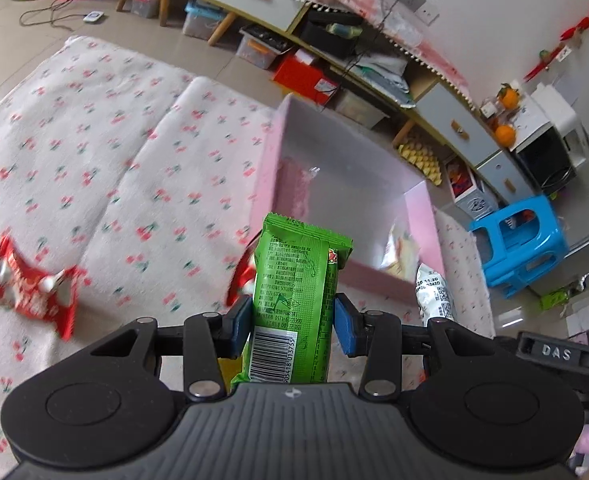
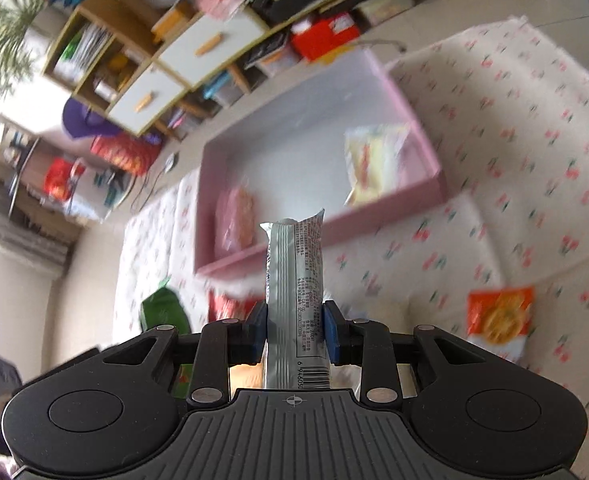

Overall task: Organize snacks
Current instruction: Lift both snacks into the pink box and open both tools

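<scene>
Cherry-print bedding [image 1: 106, 152] carries the pink box [image 1: 422, 216]. Left gripper [image 1: 293, 324] clamps a green packet [image 1: 294, 300], right gripper [image 2: 294, 330] a silver packet [image 2: 294, 280]; clear the rim, then release.

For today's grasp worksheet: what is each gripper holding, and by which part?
Left gripper: green snack packet, pinched across its lower half. Right gripper: silver snack packet, pinched across its lower half.

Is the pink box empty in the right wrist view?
No, the pink box already holds a yellow packet and a pink packet.
</scene>
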A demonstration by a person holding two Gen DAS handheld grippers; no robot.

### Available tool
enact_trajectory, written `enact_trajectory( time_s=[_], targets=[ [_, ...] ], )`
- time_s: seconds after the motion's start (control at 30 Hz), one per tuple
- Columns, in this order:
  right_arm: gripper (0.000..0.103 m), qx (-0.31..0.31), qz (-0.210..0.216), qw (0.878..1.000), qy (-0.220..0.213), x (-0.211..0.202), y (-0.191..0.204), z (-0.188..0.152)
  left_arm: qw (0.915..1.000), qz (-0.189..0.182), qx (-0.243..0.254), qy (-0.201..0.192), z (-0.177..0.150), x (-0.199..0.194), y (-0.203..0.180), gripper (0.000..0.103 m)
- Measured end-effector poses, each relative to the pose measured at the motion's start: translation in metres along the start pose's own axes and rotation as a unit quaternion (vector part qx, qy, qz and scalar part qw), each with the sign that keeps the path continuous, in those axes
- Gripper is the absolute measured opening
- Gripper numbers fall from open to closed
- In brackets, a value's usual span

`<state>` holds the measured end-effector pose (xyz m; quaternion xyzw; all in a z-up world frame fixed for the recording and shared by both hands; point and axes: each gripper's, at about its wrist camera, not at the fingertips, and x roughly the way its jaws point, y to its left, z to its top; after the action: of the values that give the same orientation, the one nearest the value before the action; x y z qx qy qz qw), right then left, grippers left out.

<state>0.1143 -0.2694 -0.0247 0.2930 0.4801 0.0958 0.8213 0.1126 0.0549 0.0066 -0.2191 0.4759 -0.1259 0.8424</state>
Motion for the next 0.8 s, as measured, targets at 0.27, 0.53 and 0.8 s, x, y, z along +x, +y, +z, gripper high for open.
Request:
enact_trajectory(
  time_s=[0.27,0.53,0.8],
  targets=[
    [0.028,0.019,0.005,0.999,-0.028,0.014,-0.002,0.044,0.9995,-0.011,0.029,-0.009,0.031,0.026,-0.034,0.04],
    [0.029,0.024,0.033,0.997,-0.067,0.041,-0.009,0.08,0.9978,-0.01,0.062,-0.021,0.051,0.066,-0.057,0.04],
    [0.029,0.035,0.058,0.996,-0.065,0.079,-0.025,0.095,0.9965,0.014,0.079,-0.023,0.06,0.102,-0.064,0.039]
  ],
)
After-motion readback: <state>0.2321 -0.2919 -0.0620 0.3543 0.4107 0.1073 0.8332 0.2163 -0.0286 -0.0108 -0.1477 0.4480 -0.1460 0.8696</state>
